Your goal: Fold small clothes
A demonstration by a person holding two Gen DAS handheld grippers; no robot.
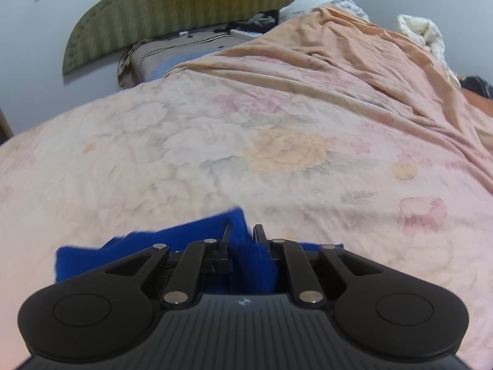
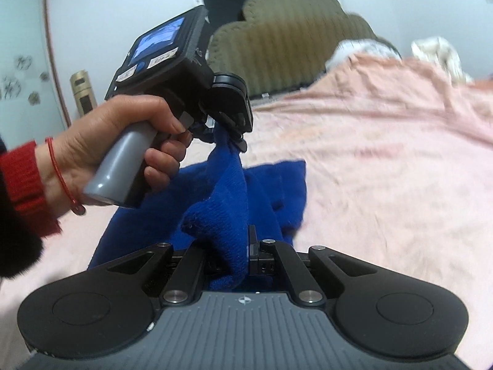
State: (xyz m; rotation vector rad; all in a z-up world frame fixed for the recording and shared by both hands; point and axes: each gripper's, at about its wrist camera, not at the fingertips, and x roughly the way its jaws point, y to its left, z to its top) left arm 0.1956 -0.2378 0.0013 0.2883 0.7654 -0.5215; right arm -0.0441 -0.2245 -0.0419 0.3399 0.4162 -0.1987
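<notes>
A blue knitted garment (image 2: 277, 185) lies on the pink floral bedspread (image 2: 385, 160). My left gripper (image 1: 242, 234) is shut on a fold of the garment (image 1: 246, 246), which bunches between its fingers. In the right wrist view the left gripper (image 2: 229, 135) holds a lifted strip of the garment above the bed, gripped by a hand in a red sleeve. My right gripper (image 2: 228, 240) is shut on the near edge of the same garment, lifted off the bed. Much of the garment is hidden under the gripper bodies.
The bedspread (image 1: 246, 141) covers the bed, with rumpled folds at the far right. A green padded headboard (image 1: 185, 12) stands at the back. White bedding (image 1: 422, 30) is piled at the far right corner. Small dark items (image 1: 246, 27) lie by the headboard.
</notes>
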